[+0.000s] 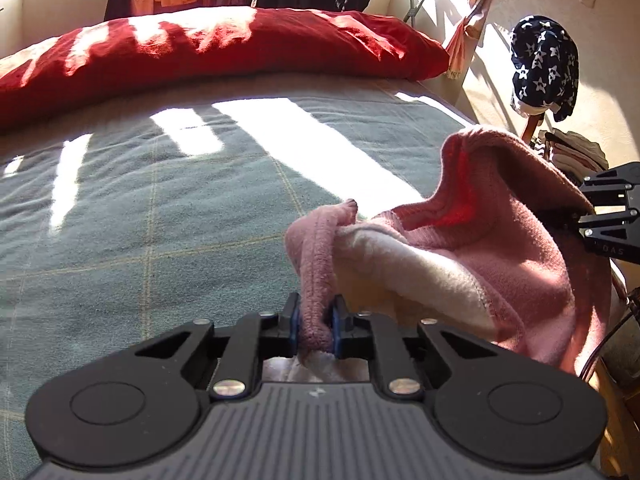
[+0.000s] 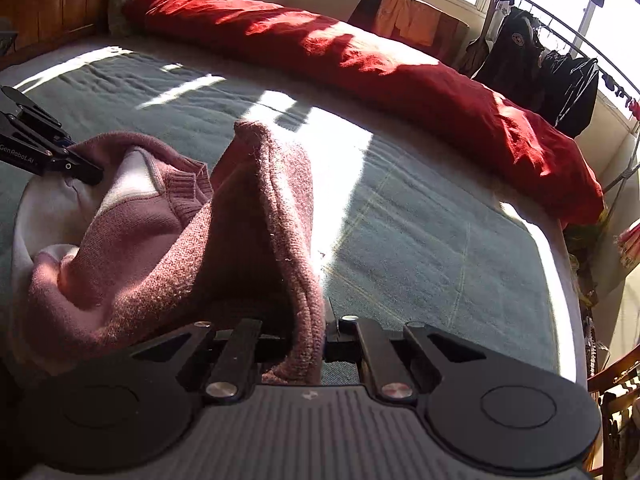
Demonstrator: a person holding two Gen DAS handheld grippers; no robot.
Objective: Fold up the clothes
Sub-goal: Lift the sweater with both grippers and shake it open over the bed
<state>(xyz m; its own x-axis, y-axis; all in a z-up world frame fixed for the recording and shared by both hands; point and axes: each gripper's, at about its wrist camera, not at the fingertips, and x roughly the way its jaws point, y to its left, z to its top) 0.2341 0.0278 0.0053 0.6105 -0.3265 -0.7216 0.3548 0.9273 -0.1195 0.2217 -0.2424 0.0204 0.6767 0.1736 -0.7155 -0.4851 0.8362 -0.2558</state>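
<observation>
While the grey-green bedspread (image 1: 160, 220) lies flat below, a pink knit sweater (image 1: 460, 248) hangs bunched above it between two grippers. The left gripper (image 1: 316, 326) and right gripper (image 2: 306, 340) each pinch an edge, jaws clenched on knit. Judged step: carrying or spreading; next, the garment needs laying flat on the bedspread.

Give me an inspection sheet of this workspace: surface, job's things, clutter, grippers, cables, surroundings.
Surface: bed with grey-green checked blanket, sunlit in stripes.
Job's things: pink knit sweater with white panels, bunched and held up between the two grippers, not yet laid flat.
Clutter: long red duvet lying along the far side of the bed.
Grippers: left gripper shut on a pink sweater edge; right gripper shut on another pink edge.
Cables: nothing clearly seen.
Surroundings: clothes rack with dark garments; star-patterned navy garment on a chair; orange curtain; bright windows.
</observation>
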